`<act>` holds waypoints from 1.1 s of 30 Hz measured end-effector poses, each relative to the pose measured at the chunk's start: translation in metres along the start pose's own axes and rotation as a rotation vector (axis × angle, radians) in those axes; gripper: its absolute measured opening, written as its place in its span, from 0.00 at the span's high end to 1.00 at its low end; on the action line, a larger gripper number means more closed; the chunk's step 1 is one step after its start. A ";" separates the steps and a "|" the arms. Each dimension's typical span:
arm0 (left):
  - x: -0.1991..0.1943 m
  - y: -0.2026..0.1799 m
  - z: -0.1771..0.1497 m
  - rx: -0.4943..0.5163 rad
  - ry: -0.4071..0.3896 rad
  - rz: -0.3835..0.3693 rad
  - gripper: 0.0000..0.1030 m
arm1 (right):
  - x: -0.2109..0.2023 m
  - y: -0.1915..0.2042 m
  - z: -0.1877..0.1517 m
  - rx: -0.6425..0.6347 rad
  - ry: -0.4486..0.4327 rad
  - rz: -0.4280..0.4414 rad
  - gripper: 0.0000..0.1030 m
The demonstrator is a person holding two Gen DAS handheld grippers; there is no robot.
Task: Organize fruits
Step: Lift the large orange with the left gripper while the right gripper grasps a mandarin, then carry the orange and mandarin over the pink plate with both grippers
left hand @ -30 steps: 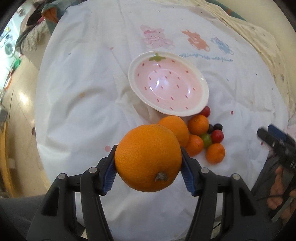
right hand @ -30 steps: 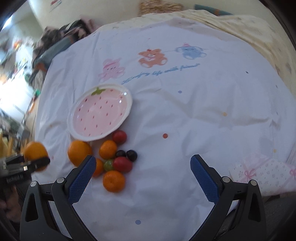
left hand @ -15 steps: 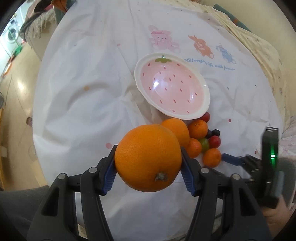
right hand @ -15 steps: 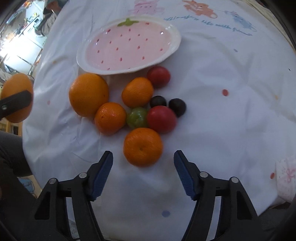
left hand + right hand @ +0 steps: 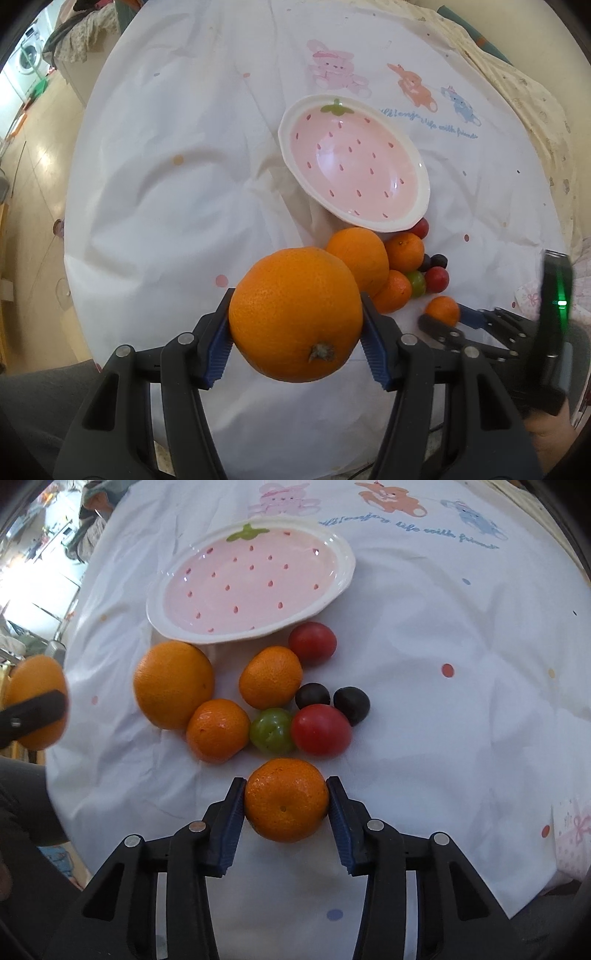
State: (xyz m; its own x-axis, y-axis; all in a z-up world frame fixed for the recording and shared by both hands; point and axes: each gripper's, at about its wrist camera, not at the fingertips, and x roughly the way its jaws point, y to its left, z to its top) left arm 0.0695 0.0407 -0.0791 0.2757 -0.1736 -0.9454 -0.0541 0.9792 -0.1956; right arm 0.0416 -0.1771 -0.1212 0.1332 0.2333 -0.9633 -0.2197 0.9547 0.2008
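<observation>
My left gripper is shut on a large orange and holds it above the near edge of the table. My right gripper has closed around a small mandarin that rests on the cloth; both pads touch it. It also shows in the left wrist view. An empty pink strawberry plate lies beyond. In front of it lie another large orange, two mandarins, two red tomatoes, a green one and two dark ones.
A white tablecloth with cartoon animals covers the round table. A pink patterned cloth lies at the right edge. The floor and a washing machine are off to the left.
My right gripper came down and forward to the fruit pile and closed its jaws onto the nearest mandarin. My left gripper kept the large orange and shifted slightly left.
</observation>
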 end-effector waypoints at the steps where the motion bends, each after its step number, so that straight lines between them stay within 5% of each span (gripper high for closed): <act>1: 0.000 -0.001 -0.001 0.003 -0.002 0.003 0.44 | -0.006 -0.002 -0.003 0.010 -0.009 0.015 0.56; 9: 0.008 -0.003 -0.002 0.014 0.004 0.051 0.44 | -0.049 -0.013 -0.008 0.050 -0.122 0.081 0.56; 15: -0.001 -0.004 0.006 0.008 -0.026 0.069 0.44 | -0.075 -0.022 0.019 0.090 -0.246 0.118 0.56; 23: -0.012 -0.010 0.047 0.018 -0.072 0.081 0.44 | -0.099 -0.041 0.068 0.084 -0.363 0.155 0.56; 33: -0.001 -0.028 0.115 0.088 -0.111 0.114 0.44 | -0.091 -0.055 0.130 0.063 -0.392 0.156 0.56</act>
State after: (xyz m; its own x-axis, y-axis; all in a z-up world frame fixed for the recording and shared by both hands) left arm 0.1808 0.0250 -0.0432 0.3767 -0.0530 -0.9248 -0.0078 0.9981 -0.0603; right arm 0.1672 -0.2267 -0.0215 0.4632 0.4165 -0.7822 -0.2083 0.9091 0.3607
